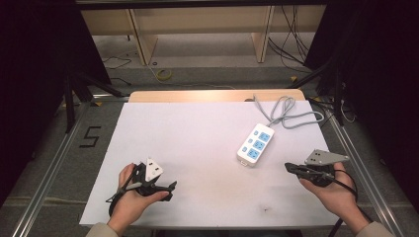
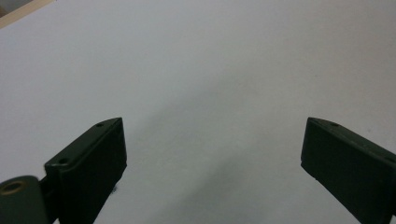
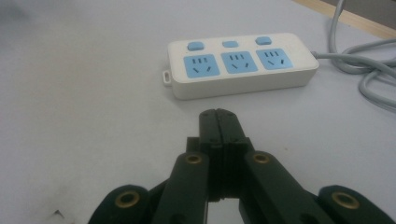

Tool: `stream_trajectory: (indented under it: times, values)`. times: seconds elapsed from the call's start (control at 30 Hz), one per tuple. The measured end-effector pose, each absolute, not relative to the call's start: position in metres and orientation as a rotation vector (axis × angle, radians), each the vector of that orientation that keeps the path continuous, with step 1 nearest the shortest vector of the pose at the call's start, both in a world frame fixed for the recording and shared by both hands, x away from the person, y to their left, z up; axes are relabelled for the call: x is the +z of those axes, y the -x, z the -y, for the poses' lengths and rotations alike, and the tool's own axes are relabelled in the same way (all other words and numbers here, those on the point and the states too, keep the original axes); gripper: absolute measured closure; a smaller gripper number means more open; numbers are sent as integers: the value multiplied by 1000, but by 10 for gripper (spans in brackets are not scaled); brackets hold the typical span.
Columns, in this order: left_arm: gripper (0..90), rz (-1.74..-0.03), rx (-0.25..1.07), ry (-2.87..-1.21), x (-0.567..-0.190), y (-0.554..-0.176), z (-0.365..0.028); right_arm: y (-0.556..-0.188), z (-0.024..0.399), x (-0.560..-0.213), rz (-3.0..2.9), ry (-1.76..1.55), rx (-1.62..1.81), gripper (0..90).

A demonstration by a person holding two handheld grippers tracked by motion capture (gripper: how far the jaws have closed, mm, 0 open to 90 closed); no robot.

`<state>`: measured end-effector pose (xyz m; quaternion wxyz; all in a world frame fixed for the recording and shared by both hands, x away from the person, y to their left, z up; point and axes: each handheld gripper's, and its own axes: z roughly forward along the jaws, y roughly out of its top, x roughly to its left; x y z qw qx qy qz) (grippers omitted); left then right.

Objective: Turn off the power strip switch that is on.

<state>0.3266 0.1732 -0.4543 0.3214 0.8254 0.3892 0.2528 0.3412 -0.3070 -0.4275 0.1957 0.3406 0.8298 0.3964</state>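
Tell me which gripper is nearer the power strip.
Right. The right gripper sits just off the power strip, to its right and a little nearer the person; the left gripper is far across the table.
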Motion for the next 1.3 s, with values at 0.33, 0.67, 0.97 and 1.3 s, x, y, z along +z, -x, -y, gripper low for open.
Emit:
stream_trajectory:
  times: [0.33,0.67,0.97,1.3]
  values:
    - [69,-1021,664,-2168,-455,-327,-173,-349,303,-424,-2322,-984,1106,900]
    - [73,-1021,666,-2166,-454,-327,-173,-357,298,-422,-2329,-988,1102,900]
    - [77,-1019,671,-2168,-455,-327,-173,-366,288,-422,-2360,-981,1079,900]
    - [80,-1020,674,-2169,-454,-327,-172,-376,281,-419,-2372,-973,1068,900]
